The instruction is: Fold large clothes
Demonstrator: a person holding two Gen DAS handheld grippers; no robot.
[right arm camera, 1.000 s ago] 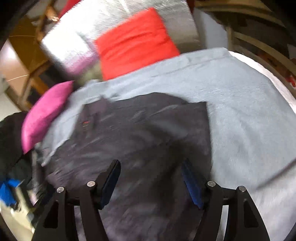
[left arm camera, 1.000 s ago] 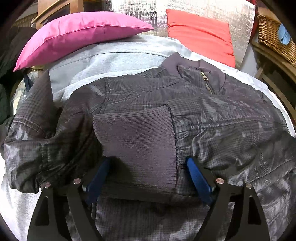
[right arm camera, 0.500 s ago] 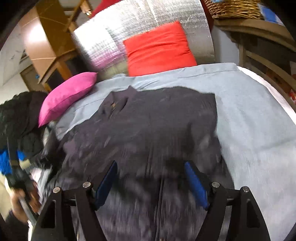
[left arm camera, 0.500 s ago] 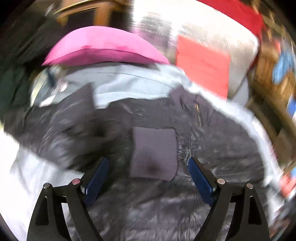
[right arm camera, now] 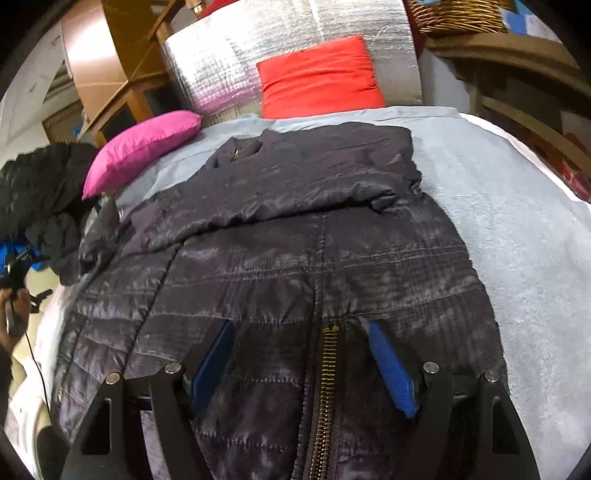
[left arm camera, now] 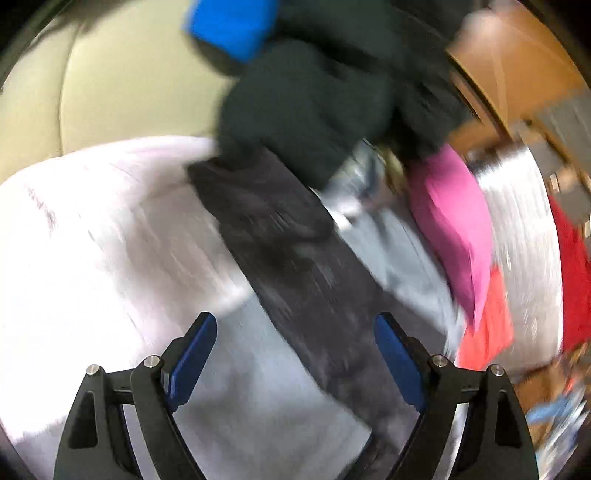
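Both grippers are black frames with silver screws. The left gripper [left arm camera: 295, 354] and right gripper [right arm camera: 301, 363] carry blue finger pads

A bed with a grey cover [right arm camera: 517, 206] carries a pink pillow [right arm camera: 140, 147] and a red pillow [right arm camera: 317, 77] against a silver quilted headboard [right arm camera: 229, 55]. Wooden cabinets [right arm camera: 110, 66] stand at left; a wicker basket [right arm camera: 461, 14] sits on a shelf at right.

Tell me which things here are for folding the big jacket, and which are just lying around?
For the job:
dark quilted jacket
right gripper, fingers open over the zip
left gripper, fingers open

Just lying about:
pink pillow
red cushion
wicker basket
black coat at the bedside
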